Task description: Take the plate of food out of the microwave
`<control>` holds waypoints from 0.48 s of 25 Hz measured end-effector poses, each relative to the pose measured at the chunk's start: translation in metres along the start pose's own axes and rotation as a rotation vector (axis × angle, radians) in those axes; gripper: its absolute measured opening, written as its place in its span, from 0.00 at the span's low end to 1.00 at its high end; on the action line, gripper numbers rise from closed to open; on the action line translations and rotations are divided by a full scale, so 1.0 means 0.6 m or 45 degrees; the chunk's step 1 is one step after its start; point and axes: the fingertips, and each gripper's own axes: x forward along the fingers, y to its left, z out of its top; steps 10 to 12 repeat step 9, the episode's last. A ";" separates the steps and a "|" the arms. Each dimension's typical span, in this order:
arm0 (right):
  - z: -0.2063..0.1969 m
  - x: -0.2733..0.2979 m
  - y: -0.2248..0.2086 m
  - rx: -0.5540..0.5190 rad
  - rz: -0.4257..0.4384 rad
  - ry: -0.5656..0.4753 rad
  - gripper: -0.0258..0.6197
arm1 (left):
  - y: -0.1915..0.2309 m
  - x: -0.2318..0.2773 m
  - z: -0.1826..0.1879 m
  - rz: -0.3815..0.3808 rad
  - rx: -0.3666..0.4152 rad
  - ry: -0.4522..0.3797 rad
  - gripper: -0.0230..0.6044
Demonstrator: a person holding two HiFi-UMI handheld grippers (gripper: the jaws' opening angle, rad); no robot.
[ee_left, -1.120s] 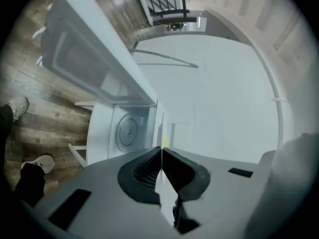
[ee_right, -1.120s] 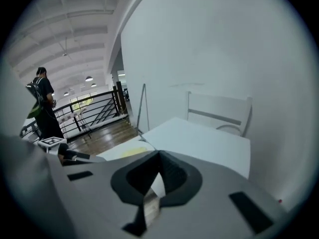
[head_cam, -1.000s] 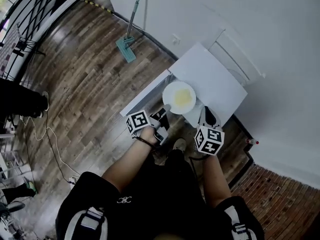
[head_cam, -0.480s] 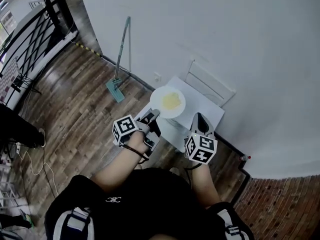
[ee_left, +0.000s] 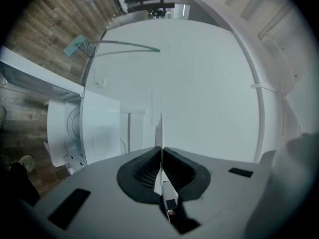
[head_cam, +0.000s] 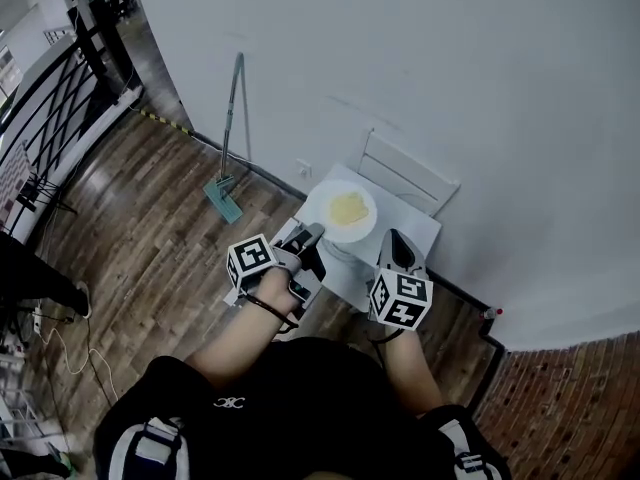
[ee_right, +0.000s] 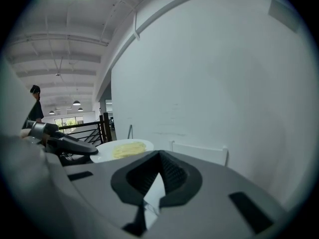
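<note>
Compared with a second ago, the white microwave [head_cam: 414, 228] looks smaller and lower in the head view while the plate [head_cam: 366, 227] stays much the same size. The person appears to have straightened up and the plate has risen with them, from just at the appliance to clear above its top front edge. In my judgement the plate is already out of the cavity and the removal itself is all but done; what remains is to carry it away and set it down somewhere. The left gripper [head_cam: 308, 236] carries it alone, its jaws clamped on the near-left rim, which shows in the left gripper view as a thin white edge running straight out from between the pads. That same view shows the round turntable [ee_left: 75, 126] bare in the open cavity. The right gripper [head_cam: 392, 240] hangs just beside the plate on the right, over the microwave top, its jaws drawn together with nothing between them, apart from the rim. The plate is round, so it has no real long axis. It lies level and face up, as the right gripper view confirms, with the pale yellow food [head_cam: 347, 208] heaped near its centre. The food makes a slightly oval patch whose longer side runs roughly left to right across the person. Held by one rim only, the plate extends away from the left gripper toward the wall.
</note>
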 end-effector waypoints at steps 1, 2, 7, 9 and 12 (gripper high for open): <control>0.003 0.002 -0.001 -0.001 -0.004 0.000 0.06 | 0.000 0.002 0.000 0.000 -0.002 0.006 0.06; 0.005 0.003 -0.003 -0.003 -0.007 -0.001 0.06 | 0.000 0.004 0.000 -0.001 -0.006 0.012 0.06; 0.006 0.001 -0.008 0.011 -0.007 -0.012 0.06 | 0.000 0.009 -0.005 -0.018 0.003 0.038 0.06; 0.009 0.000 -0.009 0.028 -0.003 -0.024 0.06 | -0.003 0.013 -0.006 -0.028 0.005 0.046 0.06; 0.009 0.000 -0.009 0.028 -0.003 -0.024 0.06 | -0.003 0.013 -0.006 -0.028 0.005 0.046 0.06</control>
